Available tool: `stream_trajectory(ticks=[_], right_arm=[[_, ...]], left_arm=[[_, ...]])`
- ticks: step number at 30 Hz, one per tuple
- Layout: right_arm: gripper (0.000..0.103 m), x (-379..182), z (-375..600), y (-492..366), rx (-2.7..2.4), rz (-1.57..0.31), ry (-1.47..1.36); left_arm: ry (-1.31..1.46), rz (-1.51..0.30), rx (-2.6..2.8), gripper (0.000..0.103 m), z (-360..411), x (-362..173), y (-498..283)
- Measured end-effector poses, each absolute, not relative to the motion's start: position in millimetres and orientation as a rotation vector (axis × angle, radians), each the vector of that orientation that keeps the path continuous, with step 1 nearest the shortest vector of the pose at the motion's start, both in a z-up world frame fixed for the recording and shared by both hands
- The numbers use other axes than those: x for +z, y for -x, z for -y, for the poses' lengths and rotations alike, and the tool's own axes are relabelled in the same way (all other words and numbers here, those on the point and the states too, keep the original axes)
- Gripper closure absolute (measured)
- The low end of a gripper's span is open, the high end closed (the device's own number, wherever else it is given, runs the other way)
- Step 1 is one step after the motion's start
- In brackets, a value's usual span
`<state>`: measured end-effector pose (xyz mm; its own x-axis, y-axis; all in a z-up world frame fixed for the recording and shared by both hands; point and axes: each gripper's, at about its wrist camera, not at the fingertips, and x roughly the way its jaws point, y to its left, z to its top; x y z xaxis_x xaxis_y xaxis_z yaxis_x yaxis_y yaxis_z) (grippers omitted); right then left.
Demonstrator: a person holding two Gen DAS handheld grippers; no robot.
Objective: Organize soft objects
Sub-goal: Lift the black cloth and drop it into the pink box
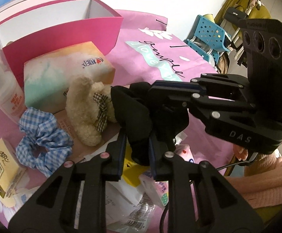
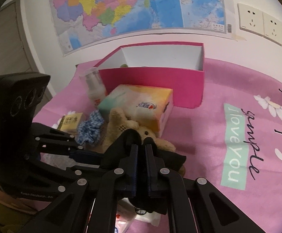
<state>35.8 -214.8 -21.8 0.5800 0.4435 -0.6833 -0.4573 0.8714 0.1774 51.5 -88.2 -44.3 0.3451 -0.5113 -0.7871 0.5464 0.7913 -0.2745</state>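
A black cloth (image 1: 139, 116) is clamped between the narrow jaws of the left gripper (image 1: 137, 147) and is also pinched by the closed right gripper (image 2: 141, 155), just in front of a teddy bear (image 1: 90, 112) and a checked scrunchie (image 1: 43, 136). Open room is left on the pink tabletop (image 2: 247, 89) to the right, while the left side is crowded by a tissue box (image 2: 141, 104) and a bottle (image 2: 92, 85). Behind them an open pink box (image 2: 156, 81) is set against the wall, its contents mostly hidden.

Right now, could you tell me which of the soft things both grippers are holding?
The black cloth: both the left gripper and right gripper pinch it, while the teddy bear and checked scrunchie lie free.
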Motion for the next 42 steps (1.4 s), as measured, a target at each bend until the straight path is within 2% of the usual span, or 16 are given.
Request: stream_trajectory(ticks=[2, 4, 6, 7, 8, 11, 13, 14, 20, 29, 32, 34, 36, 38, 42], right_arm=[[0.094, -24, 216, -37, 0.515, -0.809, 0.02], [0.083, -27, 219, -39, 0.496, -0.814, 0.008], [0.035, -33, 228, -46, 0.485, -0.838, -0.043], [0.03, -36, 230, -49, 0.489, -0.852, -0.063], [0.03, -40, 232, -52, 0.497, -0.871, -0.079], [0.039, -51, 233, -57, 0.543, -0.903, -0.104], [0.065, -48, 234, -56, 0.563, -0.897, -0.093], [0.084, -47, 235, -57, 0.583, -0.9, -0.107], [0.097, -33, 237, -50, 0.586, -0.852, -0.109], [0.099, 38, 230, -57, 0.66, -0.681, -0.074], [0.098, 39, 230, -64, 0.625, -0.685, -0.048], [0.089, 25, 241, -70, 0.595, -0.737, -0.071], [0.057, 9, 252, -75, 0.591, -0.793, -0.124], [0.052, -11, 253, -77, 0.614, -0.847, -0.152], [0.049, -34, 233, -81, 0.66, -0.901, -0.127]], left_arm=[[-0.038, -1.011, -0.683, 0.08, 87, -46, -52], [-0.04, -1.021, -0.677, 0.08, 88, -49, -54], [-0.04, -1.027, -0.676, 0.08, 88, -51, -54], [-0.039, -1.034, -0.676, 0.08, 88, -52, -55], [-0.038, -1.04, -0.676, 0.08, 88, -53, -55], [-0.041, -1.049, -0.675, 0.08, 89, -57, -56], [-0.033, -1.053, -0.684, 0.08, 89, -59, -57], [-0.027, -1.054, -0.691, 0.081, 89, -59, -57], [-0.022, -1.024, -0.725, 0.084, 93, -47, -57], [-0.049, -0.871, -0.719, 0.085, 96, 8, -67], [-0.066, -0.838, -0.695, 0.085, 93, 17, -73], [-0.066, -0.85, -0.675, 0.085, 87, 12, -79], [-0.055, -0.876, -0.657, 0.085, 82, 2, -84], [-0.036, -0.909, -0.649, 0.085, 77, -9, -89], [-0.043, -0.943, -0.625, 0.085, 73, -23, -90]])
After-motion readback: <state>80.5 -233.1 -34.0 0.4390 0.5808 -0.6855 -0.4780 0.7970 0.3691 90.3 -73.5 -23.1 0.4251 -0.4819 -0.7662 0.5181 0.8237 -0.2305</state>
